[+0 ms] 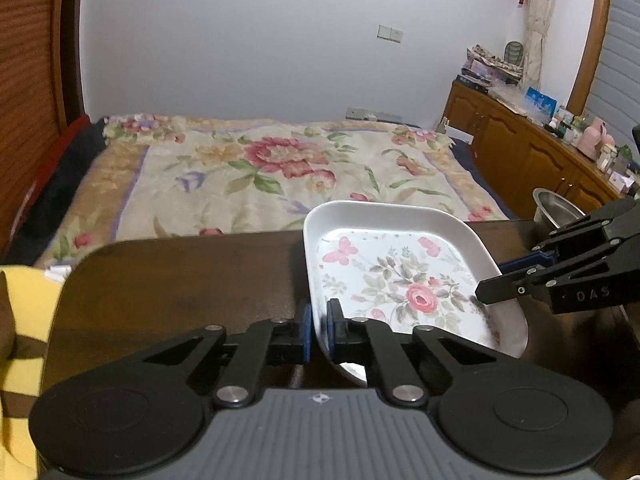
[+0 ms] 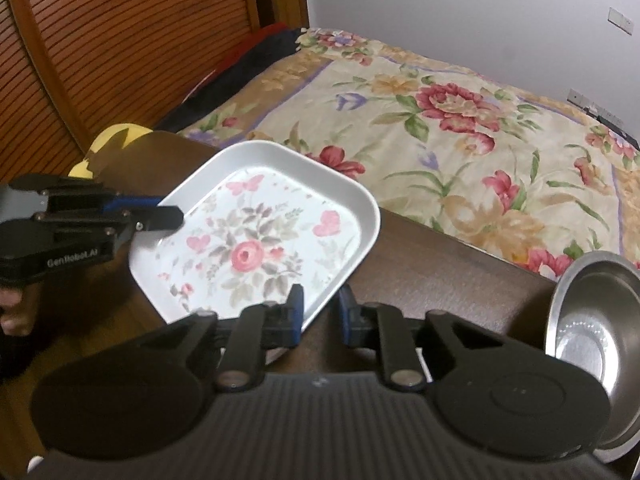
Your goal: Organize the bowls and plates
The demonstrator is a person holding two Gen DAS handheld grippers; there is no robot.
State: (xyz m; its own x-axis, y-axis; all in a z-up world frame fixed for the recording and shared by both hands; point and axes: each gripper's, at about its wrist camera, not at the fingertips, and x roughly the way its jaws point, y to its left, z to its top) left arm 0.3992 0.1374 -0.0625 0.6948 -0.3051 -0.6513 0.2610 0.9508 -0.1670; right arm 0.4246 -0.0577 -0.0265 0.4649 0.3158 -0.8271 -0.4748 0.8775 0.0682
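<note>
The floral plate (image 1: 400,280) lies on the dark wooden surface (image 1: 180,280), slightly tipped, with the bed behind it, and both tongs have come in on opposite edges of it.

The left tongs (image 1: 318,330) are clenched on the plate's near rim: in the left wrist view the white lip runs up between the two blue pads with one pad outside the wall and one inside, no gap showing. The right tongs (image 2: 320,310) straddle the rim on the other side. In the right wrist view the inner blue pad sits over the plate's floor against the wall, while the outer pad stands apart from the rim with dark wood visible between them, so this pair is narrowed around the edge but not yet pinching it. In the left wrist view the same tongs show only from the side, reaching over the plate's far right edge.

A steel bowl (image 2: 592,312) stands on the surface just to the right of the right tongs, empty and untouched.

The step in hand looks like securing a two-sided hold on the plate before moving it. The next move calls for the right tongs to finish pinching the rim, then for both hands to lift together and level, since a thin rim held on one side alone could let the plate pivot or slip.
</note>
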